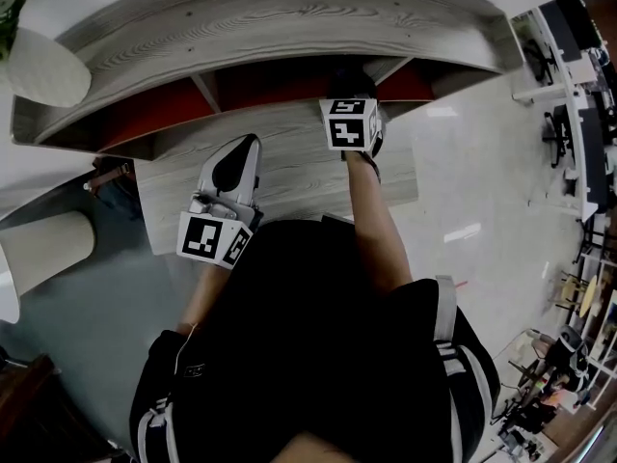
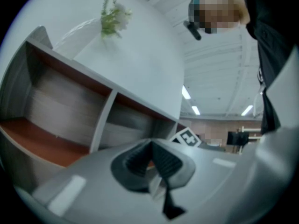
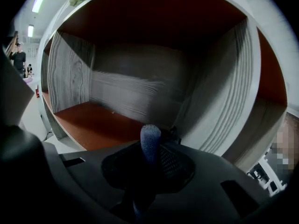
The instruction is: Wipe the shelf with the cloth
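**Cloth clamped in the right hand-held gripper, at the mouth of a shelf compartment**

The cloth [image 3: 150, 143] is blue and fine-knit. It stands as a folded, rounded strip between the jaws of the right hand-held gripper [image 3: 155, 154], which are pressed together on it. Only this short tip shows above the dark pads. Whether the cloth touches any surface cannot be told.

Straight ahead of this hand-held gripper lies one compartment of the shelf [image 3: 121, 90], with a grey wood-grain back wall. Its red-brown floor [image 3: 91, 122] sits ahead and to the left of the jaws. A grey upright divider [image 3: 219, 101] rises close on their right.

In the head view this hand-held gripper's marker cube [image 1: 350, 123] sits at the dark opening under the shelf's top board. The person's forearm [image 1: 378, 230] runs back from it.

The left hand-held gripper [image 2: 152, 157] is white. Its jaws are closed together, and nothing can be made out between them. It is held back from the shelf, to the left of the right one, over a grey wood-grain board [image 1: 289, 167]. It points up towards the compartments. A small green plant [image 2: 112, 17] stands on the shelf top, above and ahead of it.
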`<action>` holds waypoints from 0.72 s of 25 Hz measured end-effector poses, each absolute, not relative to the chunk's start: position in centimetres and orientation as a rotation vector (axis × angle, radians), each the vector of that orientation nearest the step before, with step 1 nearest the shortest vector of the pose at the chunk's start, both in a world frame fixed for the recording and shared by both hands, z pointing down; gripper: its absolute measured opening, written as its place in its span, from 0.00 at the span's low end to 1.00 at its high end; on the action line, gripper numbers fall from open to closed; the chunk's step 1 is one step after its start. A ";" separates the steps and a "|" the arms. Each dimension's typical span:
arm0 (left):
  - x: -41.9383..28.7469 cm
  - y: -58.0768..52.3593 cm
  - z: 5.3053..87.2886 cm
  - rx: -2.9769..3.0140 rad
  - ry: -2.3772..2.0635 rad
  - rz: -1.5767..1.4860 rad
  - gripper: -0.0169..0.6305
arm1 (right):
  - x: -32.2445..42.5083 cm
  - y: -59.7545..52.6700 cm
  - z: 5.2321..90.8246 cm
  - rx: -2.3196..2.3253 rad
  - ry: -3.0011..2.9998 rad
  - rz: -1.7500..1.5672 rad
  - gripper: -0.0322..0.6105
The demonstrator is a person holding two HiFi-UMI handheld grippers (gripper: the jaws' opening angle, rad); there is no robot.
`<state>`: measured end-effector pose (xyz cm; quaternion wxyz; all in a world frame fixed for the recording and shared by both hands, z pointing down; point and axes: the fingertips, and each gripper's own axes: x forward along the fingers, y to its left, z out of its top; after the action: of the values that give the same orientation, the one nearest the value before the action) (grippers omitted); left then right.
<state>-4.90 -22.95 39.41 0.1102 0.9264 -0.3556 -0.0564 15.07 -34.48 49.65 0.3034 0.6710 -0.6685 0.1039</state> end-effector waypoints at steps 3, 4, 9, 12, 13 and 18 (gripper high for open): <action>-5.0 -23.0 39.5 2.719 -1.050 -0.169 0.03 | 14.7 -34.8 50.0 1.739 -1.743 0.267 0.14; -5.1 -22.9 39.5 2.718 -1.051 -0.170 0.03 | 14.6 -34.9 50.1 1.731 -1.734 0.261 0.14; -5.6 -23.0 39.5 2.713 -1.067 -0.167 0.03 | 14.1 -35.2 50.3 1.676 -1.701 0.235 0.14; -6.0 -23.1 39.5 2.708 -1.078 -0.167 0.03 | 13.4 -35.6 50.7 1.602 -1.678 0.210 0.14; -6.0 -23.1 39.5 2.707 -1.082 -0.168 0.03 | 13.1 -35.8 50.8 1.580 -1.672 0.203 0.14; -6.5 -23.2 39.5 2.701 -1.097 -0.169 0.03 | 12.0 -36.7 51.0 1.517 -1.668 0.188 0.14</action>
<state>-6.53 -23.24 39.55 0.1105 0.9193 -0.3732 -0.0575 12.01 -36.66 51.01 0.4253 0.6068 -0.6673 0.0750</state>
